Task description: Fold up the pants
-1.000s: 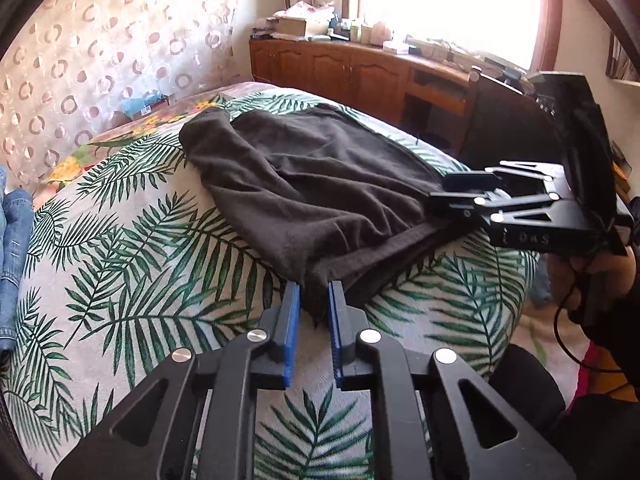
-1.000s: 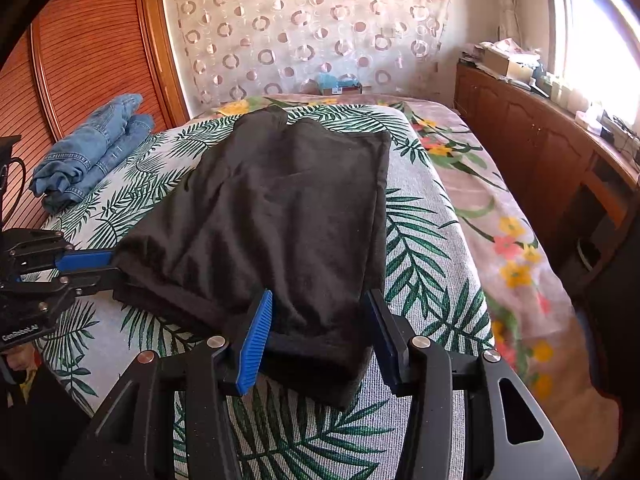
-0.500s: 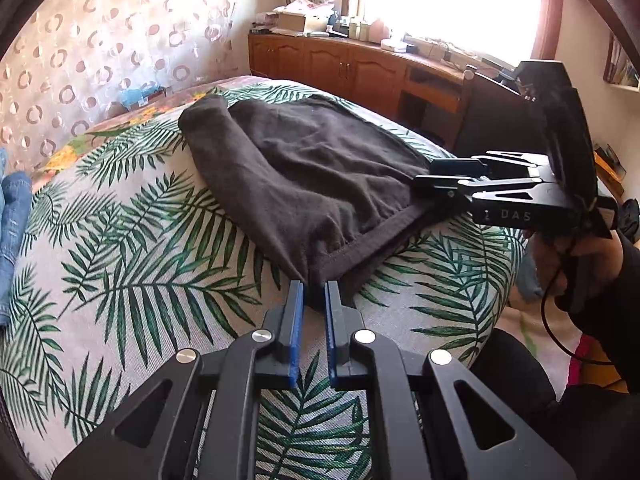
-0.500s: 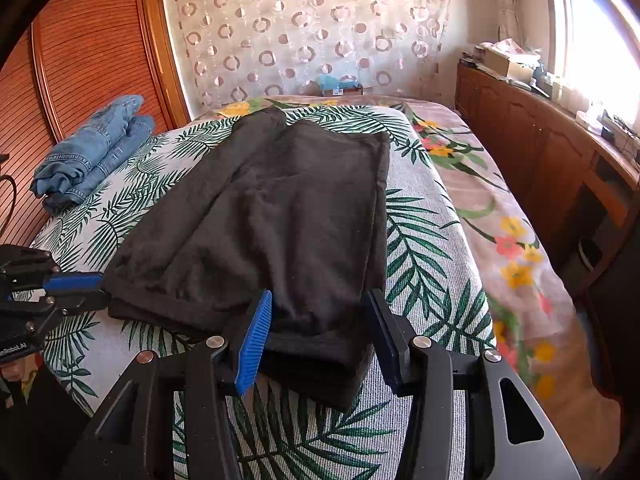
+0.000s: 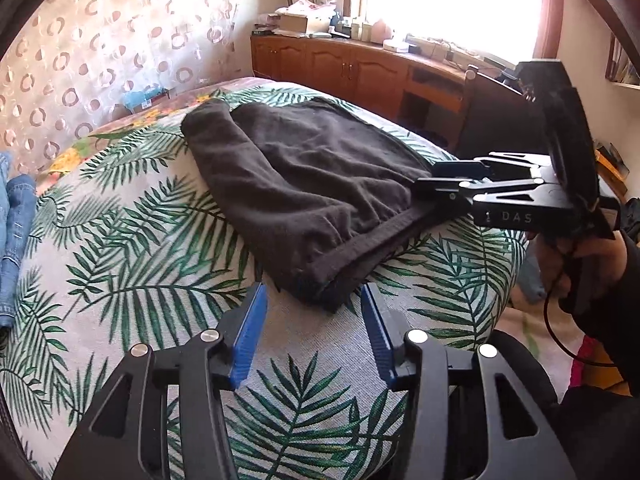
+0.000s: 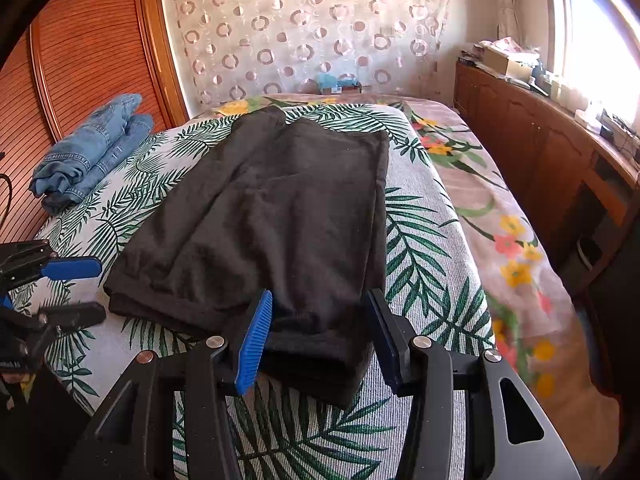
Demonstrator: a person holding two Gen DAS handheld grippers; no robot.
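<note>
Both grippers stand parted at the near hem of the black pants (image 6: 272, 216): left gripper (image 5: 316, 312) is opening, its pads clear of the corner between them; right gripper (image 6: 320, 316) straddles the other corner, jaws apart. Pants lie folded lengthwise on the leaf-print bedspread (image 6: 424, 248), folded jeans (image 6: 92, 148) well aside.

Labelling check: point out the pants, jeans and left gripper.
pants (image 6: 280, 216): right wrist view, middle of the flat dark cloth.
jeans (image 6: 92, 148): right wrist view, middle of the folded blue pile.
left gripper (image 5: 314, 334): left wrist view, midway between its blue fingertips, jaws opening, nothing pinched.
</note>
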